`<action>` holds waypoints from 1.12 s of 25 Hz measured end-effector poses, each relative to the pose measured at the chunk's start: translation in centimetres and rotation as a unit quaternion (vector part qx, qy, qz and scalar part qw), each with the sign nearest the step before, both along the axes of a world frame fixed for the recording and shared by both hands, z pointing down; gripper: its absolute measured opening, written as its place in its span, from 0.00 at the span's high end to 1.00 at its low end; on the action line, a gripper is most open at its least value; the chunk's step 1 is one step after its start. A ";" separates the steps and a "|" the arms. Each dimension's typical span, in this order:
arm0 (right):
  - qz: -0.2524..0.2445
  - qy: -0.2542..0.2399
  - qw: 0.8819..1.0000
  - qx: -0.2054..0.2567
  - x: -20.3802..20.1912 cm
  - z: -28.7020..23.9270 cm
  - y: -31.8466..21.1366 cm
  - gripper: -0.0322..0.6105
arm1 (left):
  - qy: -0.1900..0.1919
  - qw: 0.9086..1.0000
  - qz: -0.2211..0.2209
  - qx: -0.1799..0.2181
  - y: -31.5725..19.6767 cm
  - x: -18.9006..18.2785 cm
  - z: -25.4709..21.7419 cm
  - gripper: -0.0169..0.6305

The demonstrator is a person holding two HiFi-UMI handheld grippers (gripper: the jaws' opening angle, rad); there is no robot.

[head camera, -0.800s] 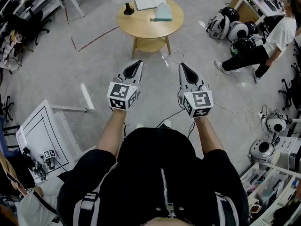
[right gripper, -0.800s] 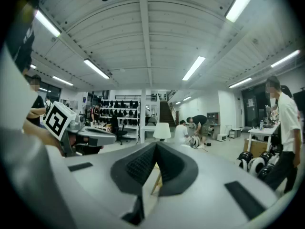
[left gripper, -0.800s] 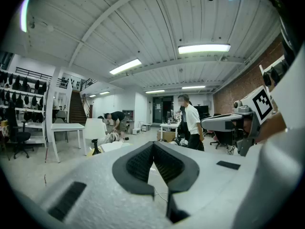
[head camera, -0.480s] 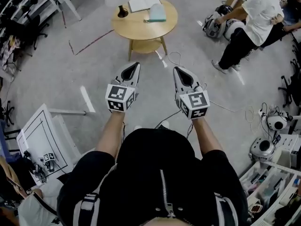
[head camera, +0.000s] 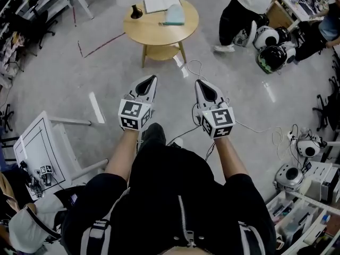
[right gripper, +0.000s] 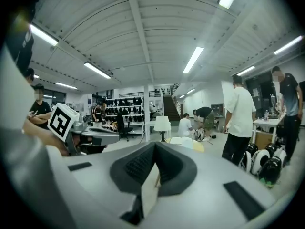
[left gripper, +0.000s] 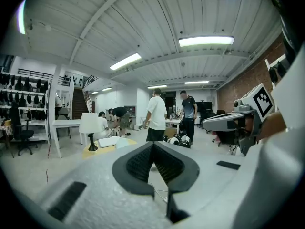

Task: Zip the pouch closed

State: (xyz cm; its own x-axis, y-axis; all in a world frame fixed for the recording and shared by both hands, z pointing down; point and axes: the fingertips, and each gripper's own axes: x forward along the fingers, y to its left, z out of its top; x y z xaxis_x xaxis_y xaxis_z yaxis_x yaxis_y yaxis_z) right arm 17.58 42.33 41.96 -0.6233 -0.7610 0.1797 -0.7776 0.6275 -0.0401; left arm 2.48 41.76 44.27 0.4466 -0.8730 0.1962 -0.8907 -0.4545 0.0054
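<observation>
Left gripper view shows the left gripper point(left gripper: 153, 144) with its jaws closed together, tips meeting and nothing between them. Right gripper view shows the right gripper point(right gripper: 155, 144) likewise closed and empty. In the head view, both grippers are held side by side, apart, above the floor point(head camera: 106, 68). They point toward a round wooden worktop point(head camera: 159, 33) well ahead. The pouch point(head camera: 175, 15), pale teal, lies flat on that worktop, just beside an open book point(head camera: 161, 3) and near a lamp point(head camera: 136, 12). Neither gripper touches it, and its zip is too small to read. A cable point(head camera: 194, 64) lies on the floor between the grippers and the worktop.
</observation>
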 end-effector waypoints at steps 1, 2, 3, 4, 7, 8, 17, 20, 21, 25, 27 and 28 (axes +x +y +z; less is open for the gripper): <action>0.000 -0.001 1.000 0.001 0.1 -0.1 -0.3 0.95 | -0.001 1.000 -0.001 -0.001 -0.3 0.0 0.1 0.96; 0.000 -0.002 1.000 0.001 0.1 -0.1 -0.6 0.95 | -0.001 1.000 -0.002 -0.001 -0.7 0.0 0.1 0.96; 0.000 -0.003 1.000 0.001 0.2 -0.1 -1.0 0.95 | 0.000 1.000 -0.003 -0.002 -1.1 -0.1 0.1 0.96; 0.000 -0.003 1.000 0.001 0.2 -0.1 -1.4 0.95 | 0.000 1.000 -0.004 -0.002 -1.5 -0.1 0.1 0.96; 0.000 0.001 1.000 -0.001 0.1 0.2 -3.0 0.95 | 0.001 1.000 -0.003 -0.002 -3.4 -0.1 0.3 0.96; 0.001 0.002 1.000 -0.003 -0.1 0.4 -3.7 0.95 | 0.002 1.000 -0.002 -0.003 -4.2 -0.3 0.4 0.96; 0.014 0.016 0.999 -0.024 -2.4 2.3 -13.3 0.95 | 0.014 1.000 0.016 -0.014 -15.7 -2.0 2.0 0.96; 0.021 0.018 0.999 -0.026 -4.5 2.3 -18.6 0.95 | 0.006 1.000 0.023 -0.015 -20.9 -4.0 2.4 0.96; 0.024 0.018 0.999 -0.028 -5.3 2.2 -20.5 0.95 | 0.003 0.999 0.027 -0.017 -22.8 -4.7 2.5 0.96; 0.032 0.014 0.999 -0.031 -8.5 1.5 -27.8 0.95 | -0.011 0.999 0.044 -0.017 -29.9 -7.3 2.3 0.96; 0.034 0.015 0.999 -0.031 -10.1 1.3 -31.3 0.95 | -0.018 0.998 0.052 -0.016 -33.1 -8.6 2.4 0.96; 0.035 0.016 0.999 -0.031 -10.8 1.3 -32.8 0.95 | -0.020 0.998 0.055 -0.017 -34.5 -9.2 2.5 0.96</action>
